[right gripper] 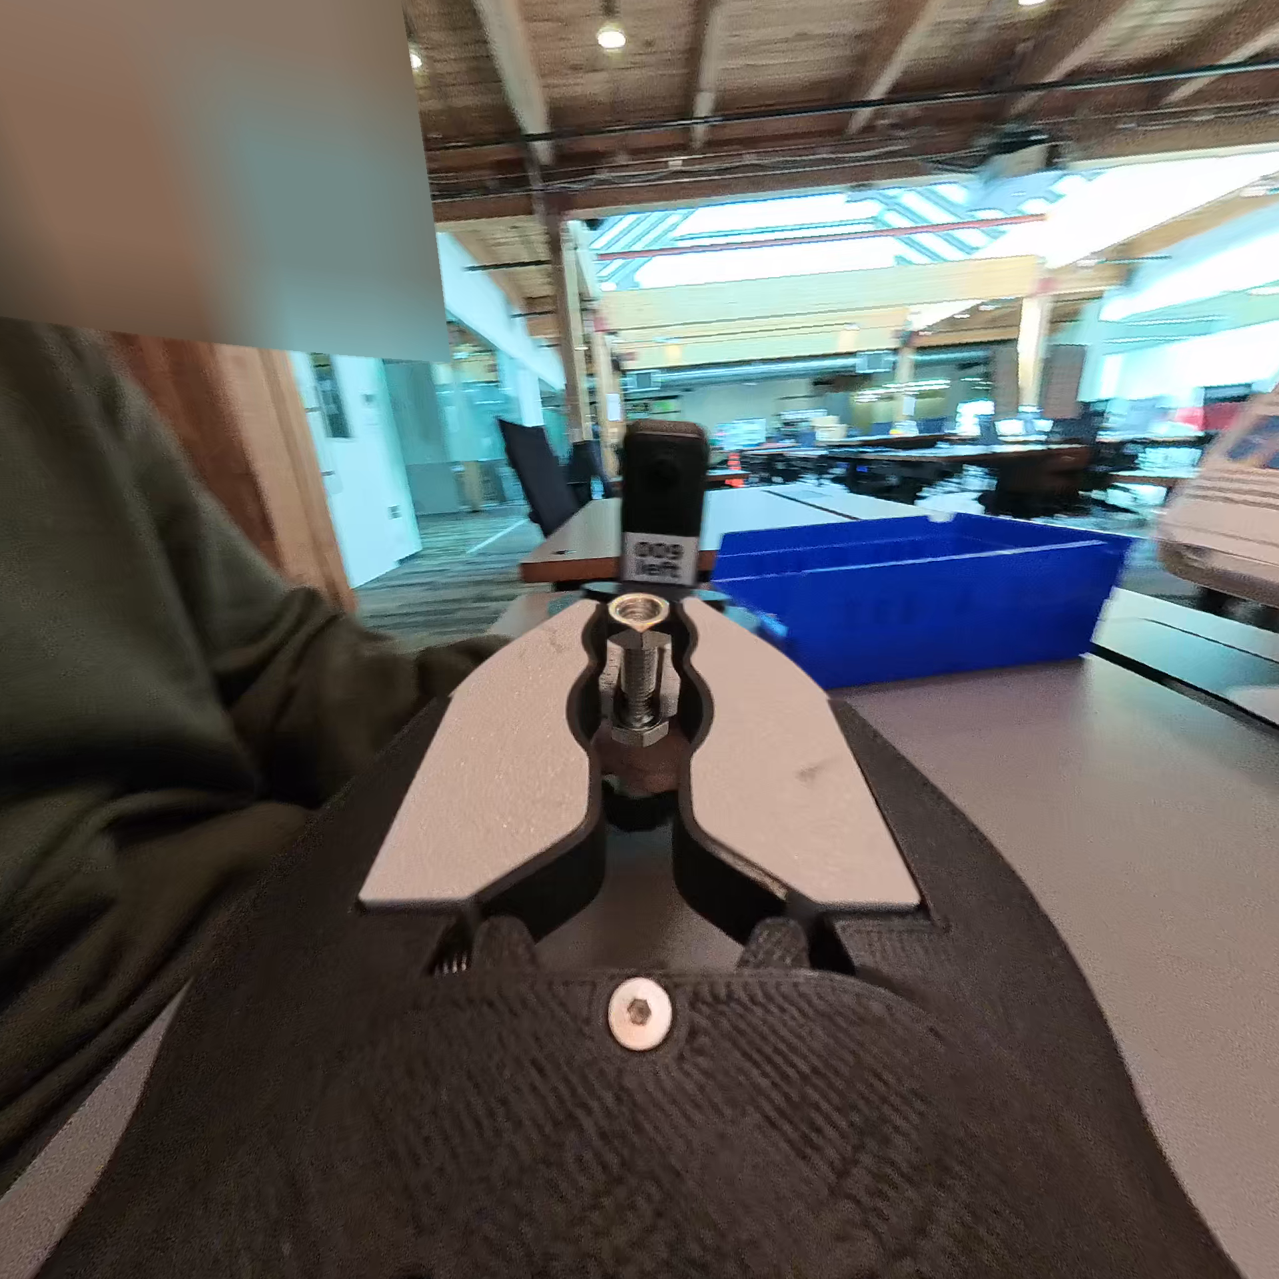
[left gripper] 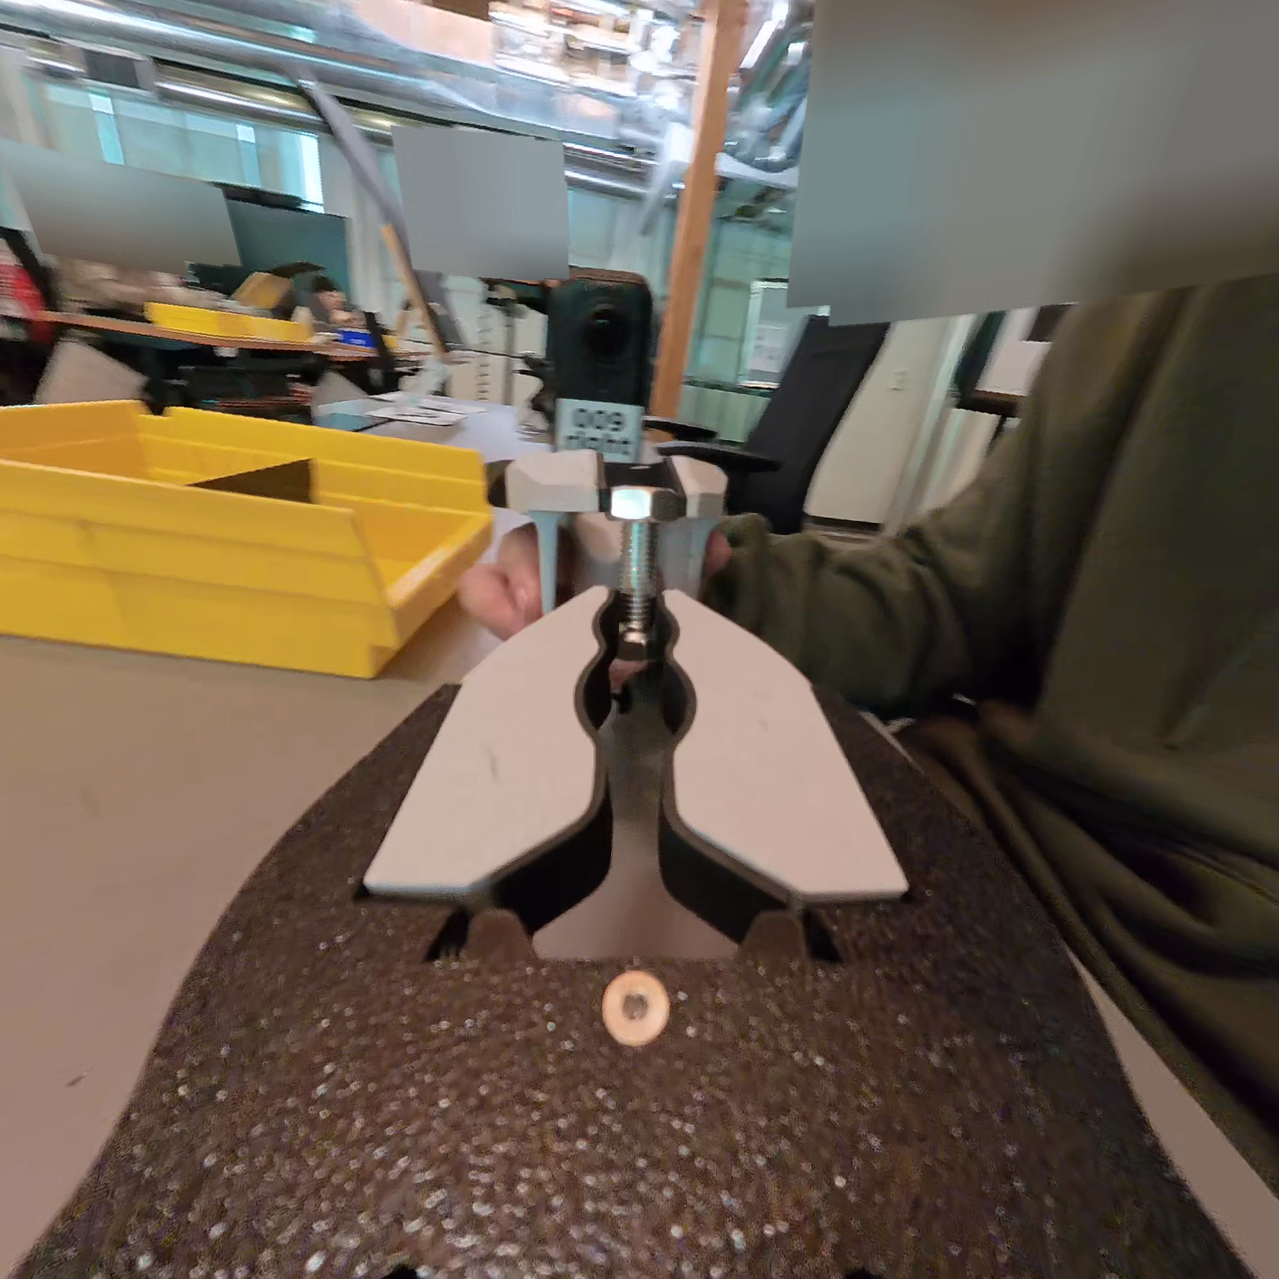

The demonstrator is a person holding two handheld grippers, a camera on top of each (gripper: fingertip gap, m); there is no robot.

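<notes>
My left gripper (left gripper: 633, 601) is shut on a small steel nut (left gripper: 632, 648) that sits in the notch near its fingertips. A silver hex bolt (left gripper: 640, 554) runs from that nut to my right gripper (left gripper: 626, 500), which faces me and holds the bolt's head (left gripper: 643, 502) between its grey fingers. In the right wrist view my right gripper (right gripper: 640, 612) is shut on the bolt (right gripper: 637, 682), with the head deep in its jaws and the thread pointing away. The nut (right gripper: 637, 613) sits at the thread's far end. The left gripper's black camera (right gripper: 664, 484) stands just behind it.
Stacked yellow bins (left gripper: 207, 540) stand on the tan table (left gripper: 138, 796) to the left. A blue bin (right gripper: 913, 595) stands on the table (right gripper: 1107, 796) at the right. A person's olive sleeve (left gripper: 969, 588) and hand (left gripper: 498, 588) hold the grippers. A black office chair (left gripper: 817, 415) is behind. The tips of both grippers are at nearly the same place.
</notes>
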